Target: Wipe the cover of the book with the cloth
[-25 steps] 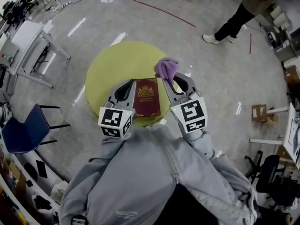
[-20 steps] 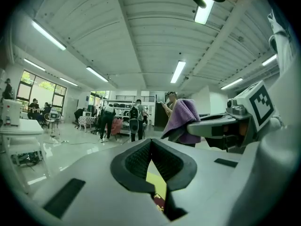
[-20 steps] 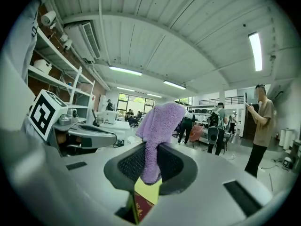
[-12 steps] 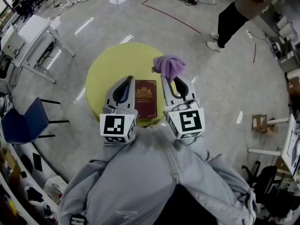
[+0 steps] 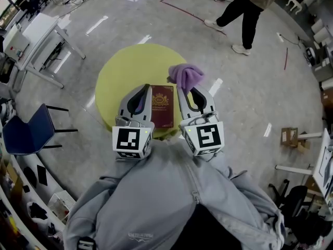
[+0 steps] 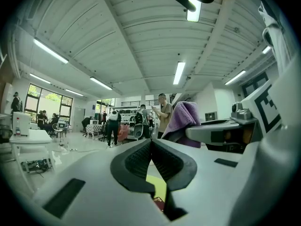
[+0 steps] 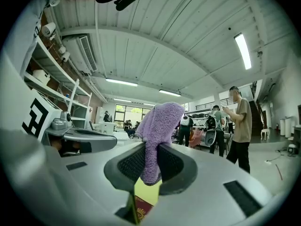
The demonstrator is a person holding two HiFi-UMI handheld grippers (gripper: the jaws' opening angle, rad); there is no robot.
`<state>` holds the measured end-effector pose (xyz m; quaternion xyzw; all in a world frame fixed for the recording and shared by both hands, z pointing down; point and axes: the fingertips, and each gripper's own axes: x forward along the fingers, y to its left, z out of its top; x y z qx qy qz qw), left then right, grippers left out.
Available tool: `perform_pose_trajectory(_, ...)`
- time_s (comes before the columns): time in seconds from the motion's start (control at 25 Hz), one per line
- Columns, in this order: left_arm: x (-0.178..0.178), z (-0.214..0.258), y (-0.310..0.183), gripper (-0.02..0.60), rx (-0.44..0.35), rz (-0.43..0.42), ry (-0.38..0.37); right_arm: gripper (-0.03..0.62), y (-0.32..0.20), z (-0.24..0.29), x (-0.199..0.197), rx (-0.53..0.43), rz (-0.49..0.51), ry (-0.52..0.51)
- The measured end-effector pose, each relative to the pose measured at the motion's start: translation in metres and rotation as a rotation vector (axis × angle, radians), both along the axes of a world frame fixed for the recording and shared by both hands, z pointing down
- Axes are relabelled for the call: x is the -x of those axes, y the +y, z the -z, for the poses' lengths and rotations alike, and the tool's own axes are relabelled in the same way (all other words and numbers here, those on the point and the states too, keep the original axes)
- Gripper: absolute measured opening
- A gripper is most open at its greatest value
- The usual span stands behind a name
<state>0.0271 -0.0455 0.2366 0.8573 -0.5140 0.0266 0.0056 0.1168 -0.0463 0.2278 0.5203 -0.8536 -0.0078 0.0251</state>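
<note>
Pinching the purple cloth (image 7: 157, 126) between closed jaws, the right gripper (image 5: 188, 90) is hovering by the far right corner of the red book (image 5: 162, 106), which is lying flat near the front edge of the yellow desk (image 5: 122, 69). The left gripper (image 5: 139, 91), jaws together and empty, is hanging beside its left edge. Wiping well likely means lowering the cloth's loose end flat onto the cover.

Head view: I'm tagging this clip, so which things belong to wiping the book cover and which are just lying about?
Job: book, purple cloth clamped in the right tongs, yellow table under the book.
Lying about: left tongs, shut and empty; blue chair; white desk; cardboard box.
</note>
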Motion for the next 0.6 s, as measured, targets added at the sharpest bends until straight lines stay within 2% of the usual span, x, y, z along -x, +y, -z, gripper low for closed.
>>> perform_pose_trajectory(0.6, 0.0021, -0.0018, 0.0018, 0.018, 0.008, -0.01, 0.0, 0.075, 0.0024, -0.003, 0.007, -0.001, 0.016, 0.015)
